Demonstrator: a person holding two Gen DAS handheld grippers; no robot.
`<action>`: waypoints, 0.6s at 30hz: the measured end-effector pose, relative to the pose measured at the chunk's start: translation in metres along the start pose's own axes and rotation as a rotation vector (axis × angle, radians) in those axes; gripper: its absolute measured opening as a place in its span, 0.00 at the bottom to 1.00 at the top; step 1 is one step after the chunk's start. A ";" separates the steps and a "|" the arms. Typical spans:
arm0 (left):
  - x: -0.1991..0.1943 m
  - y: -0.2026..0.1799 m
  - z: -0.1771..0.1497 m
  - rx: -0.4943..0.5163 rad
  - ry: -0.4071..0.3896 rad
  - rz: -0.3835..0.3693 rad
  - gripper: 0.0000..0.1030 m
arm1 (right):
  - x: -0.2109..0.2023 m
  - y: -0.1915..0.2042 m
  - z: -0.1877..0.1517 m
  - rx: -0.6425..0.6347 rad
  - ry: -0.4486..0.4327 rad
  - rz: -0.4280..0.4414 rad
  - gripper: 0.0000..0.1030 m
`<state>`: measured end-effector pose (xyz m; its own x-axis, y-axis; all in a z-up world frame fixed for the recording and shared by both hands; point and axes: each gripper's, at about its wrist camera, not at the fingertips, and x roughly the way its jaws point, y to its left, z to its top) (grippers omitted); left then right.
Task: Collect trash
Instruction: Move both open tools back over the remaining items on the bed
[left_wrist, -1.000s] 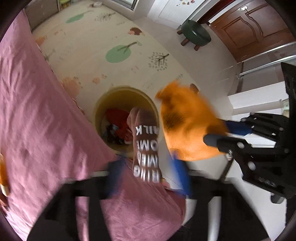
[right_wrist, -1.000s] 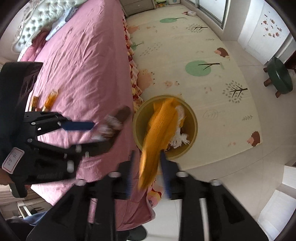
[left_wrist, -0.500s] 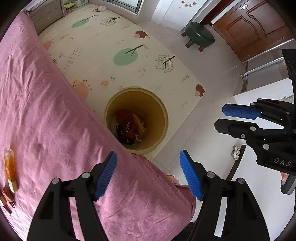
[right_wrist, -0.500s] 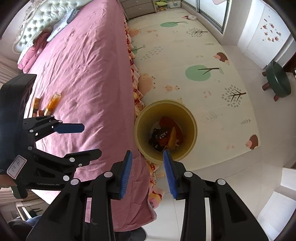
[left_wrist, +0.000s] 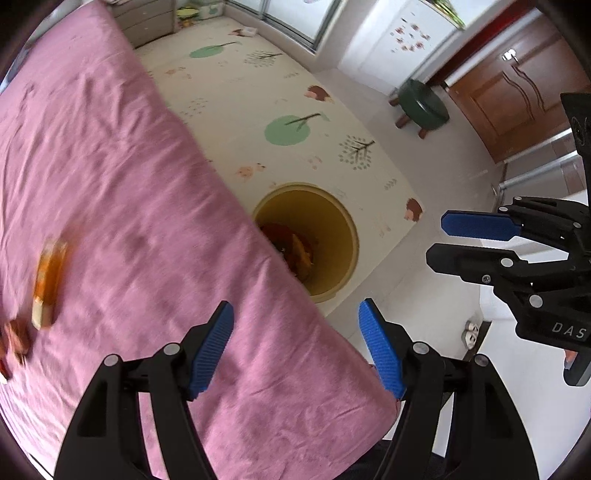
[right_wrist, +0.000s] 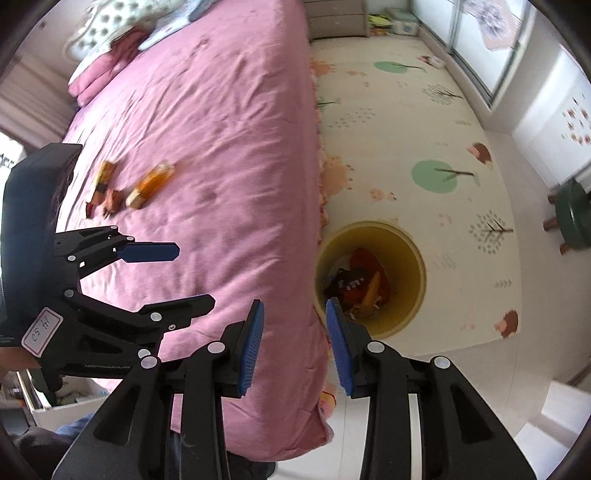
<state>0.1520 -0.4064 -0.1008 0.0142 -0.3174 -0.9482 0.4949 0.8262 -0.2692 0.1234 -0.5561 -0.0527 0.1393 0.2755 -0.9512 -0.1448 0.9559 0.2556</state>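
Observation:
A yellow bin (left_wrist: 343, 236) (right_wrist: 413, 254) stands on the floor against the bed's edge, with red, orange and dark trash inside it. An orange wrapper (left_wrist: 50, 280) (right_wrist: 151, 184) and small reddish-brown pieces (left_wrist: 14, 336) (right_wrist: 105, 192) lie on the pink bed (left_wrist: 129, 221) (right_wrist: 221, 147). My left gripper (left_wrist: 295, 347) is open and empty above the bed's corner; it also shows in the right wrist view (right_wrist: 177, 273). My right gripper (right_wrist: 293, 343) is open and empty near the bin; it also shows in the left wrist view (left_wrist: 461, 240).
A play mat (left_wrist: 258, 92) covers the floor beyond the bin. A green stool (left_wrist: 423, 107) (right_wrist: 572, 218) stands near a wooden door (left_wrist: 517, 92). Pillows (right_wrist: 122, 33) lie at the bed's head. A drawer unit (right_wrist: 340, 18) stands at the far wall.
Both grippers opened and let go of the orange and brown trash, which now lies in the bin. Both grippers have since swung left, bringing more of the bed and its wrappers into view.

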 end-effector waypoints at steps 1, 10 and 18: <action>-0.005 0.007 -0.005 -0.014 -0.009 0.006 0.68 | 0.002 0.009 0.003 -0.015 0.002 0.006 0.34; -0.037 0.079 -0.048 -0.146 -0.051 0.061 0.68 | 0.023 0.087 0.027 -0.118 0.023 0.063 0.34; -0.060 0.158 -0.082 -0.299 -0.091 0.104 0.68 | 0.051 0.158 0.051 -0.212 0.059 0.099 0.34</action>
<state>0.1582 -0.2182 -0.1004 0.1356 -0.2534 -0.9578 0.2101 0.9521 -0.2222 0.1572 -0.3854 -0.0519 0.0582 0.3542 -0.9333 -0.3582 0.8801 0.3117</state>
